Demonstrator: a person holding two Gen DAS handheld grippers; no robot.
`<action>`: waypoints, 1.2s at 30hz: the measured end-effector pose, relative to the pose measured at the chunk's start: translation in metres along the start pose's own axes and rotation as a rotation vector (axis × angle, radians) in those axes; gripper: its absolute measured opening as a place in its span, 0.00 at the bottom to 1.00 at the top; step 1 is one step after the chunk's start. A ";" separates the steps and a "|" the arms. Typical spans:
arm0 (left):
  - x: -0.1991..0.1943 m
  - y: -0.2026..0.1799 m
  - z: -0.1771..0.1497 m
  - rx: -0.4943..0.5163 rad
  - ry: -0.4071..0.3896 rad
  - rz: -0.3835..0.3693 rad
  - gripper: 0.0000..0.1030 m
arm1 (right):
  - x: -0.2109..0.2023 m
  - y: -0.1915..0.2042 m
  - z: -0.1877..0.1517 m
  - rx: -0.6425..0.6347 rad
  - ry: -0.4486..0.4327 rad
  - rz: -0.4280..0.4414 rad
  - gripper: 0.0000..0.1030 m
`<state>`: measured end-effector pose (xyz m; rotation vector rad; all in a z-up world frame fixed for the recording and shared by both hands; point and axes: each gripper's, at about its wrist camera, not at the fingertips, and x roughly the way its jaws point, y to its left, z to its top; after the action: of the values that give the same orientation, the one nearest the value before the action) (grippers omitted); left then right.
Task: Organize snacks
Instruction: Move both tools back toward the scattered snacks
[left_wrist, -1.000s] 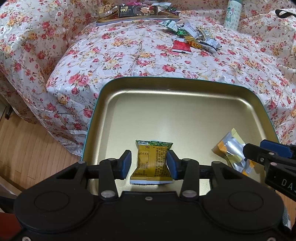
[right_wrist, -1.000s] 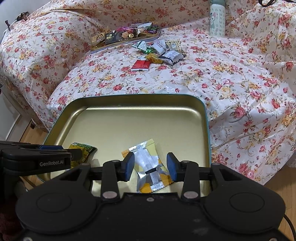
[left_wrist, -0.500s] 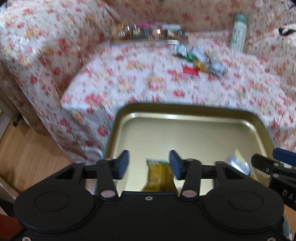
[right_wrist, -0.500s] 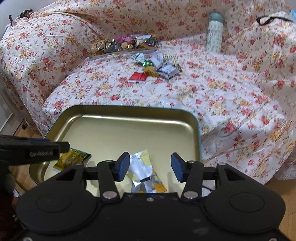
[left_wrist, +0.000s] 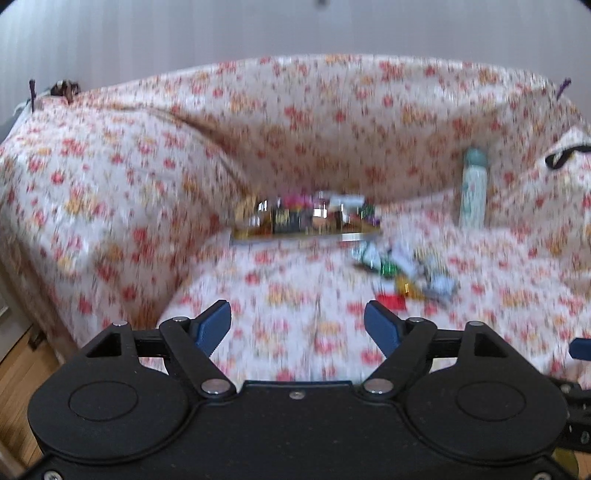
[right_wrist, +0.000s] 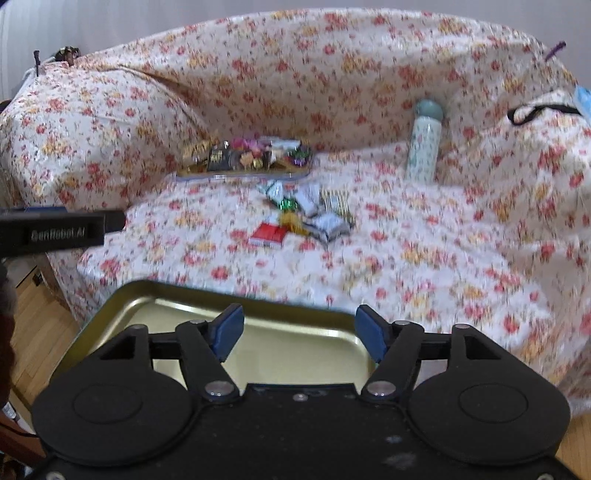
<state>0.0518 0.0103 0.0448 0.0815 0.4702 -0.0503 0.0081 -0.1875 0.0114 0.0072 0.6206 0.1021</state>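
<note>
Fingers of left gripper (left_wrist: 297, 328) and right gripper (right_wrist: 299, 332) just spread wide, empty; loose snacks (right_wrist: 306, 214) remaining on sofa (right_wrist: 406, 251), beyond tin (right_wrist: 177, 295).

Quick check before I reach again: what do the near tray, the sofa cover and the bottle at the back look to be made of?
Near tray: looks like thin metal with a gold glossy inside; light streaks along its rolled rim. Sofa cover: floral fabric or thin plastic sheet, creased with a faint sheen; blur leaves it open. Bottle: pale, smooth, hard-looking, plastic or coated metal; cannot tell which.
</note>
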 end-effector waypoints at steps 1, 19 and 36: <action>0.004 0.001 0.005 0.003 -0.017 0.006 0.79 | 0.002 -0.001 0.004 -0.007 -0.010 -0.002 0.74; 0.131 -0.016 0.027 0.061 0.190 -0.018 0.80 | 0.115 -0.040 0.055 -0.080 0.031 -0.085 0.78; 0.201 -0.034 0.035 0.051 0.244 -0.018 0.80 | 0.199 -0.076 0.082 0.073 0.110 -0.087 0.78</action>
<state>0.2443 -0.0322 -0.0173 0.1341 0.7139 -0.0705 0.2241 -0.2421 -0.0402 0.0454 0.7331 -0.0041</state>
